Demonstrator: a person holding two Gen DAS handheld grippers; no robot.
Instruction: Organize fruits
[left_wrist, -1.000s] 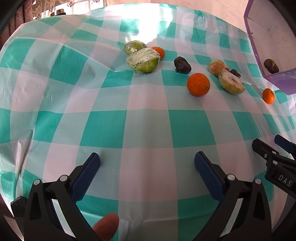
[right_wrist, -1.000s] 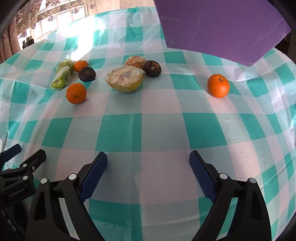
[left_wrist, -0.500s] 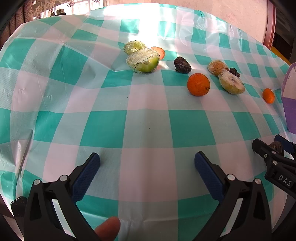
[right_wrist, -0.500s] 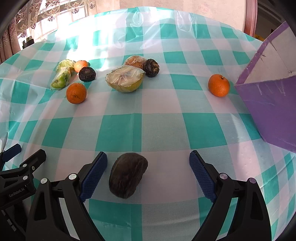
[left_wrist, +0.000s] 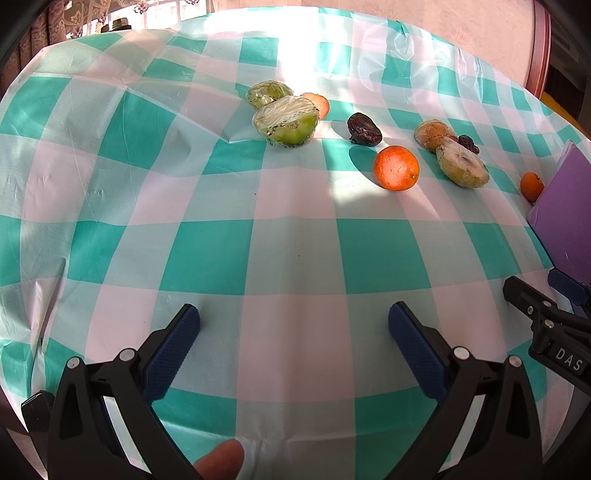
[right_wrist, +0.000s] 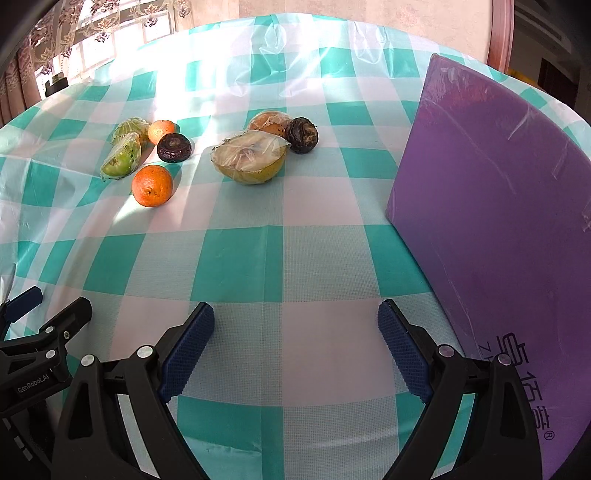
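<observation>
Fruits lie on a teal-checked tablecloth (left_wrist: 280, 251): an orange (left_wrist: 396, 168), a dark fruit (left_wrist: 364, 130), wrapped green halves (left_wrist: 286, 120), a wrapped yellow half (left_wrist: 461, 166) and a small orange (left_wrist: 531, 186) beside a purple box (left_wrist: 565, 218). In the right wrist view the orange (right_wrist: 152, 185), the yellow half (right_wrist: 249, 158), two dark fruits (right_wrist: 173, 147) and the purple box (right_wrist: 495, 206) show. My left gripper (left_wrist: 293, 325) is open and empty. My right gripper (right_wrist: 295, 325) is open and empty, left of the box.
The purple box stands on its side at the table's right and hides the small orange from the right wrist view. A window with curtains (right_wrist: 92, 33) lies behind the table. A fingertip (left_wrist: 219, 459) shows at the bottom of the left wrist view.
The purple box came down from above to stand on the table at the right. A dark fruit that lay between my right fingers half a second ago is out of sight now.
</observation>
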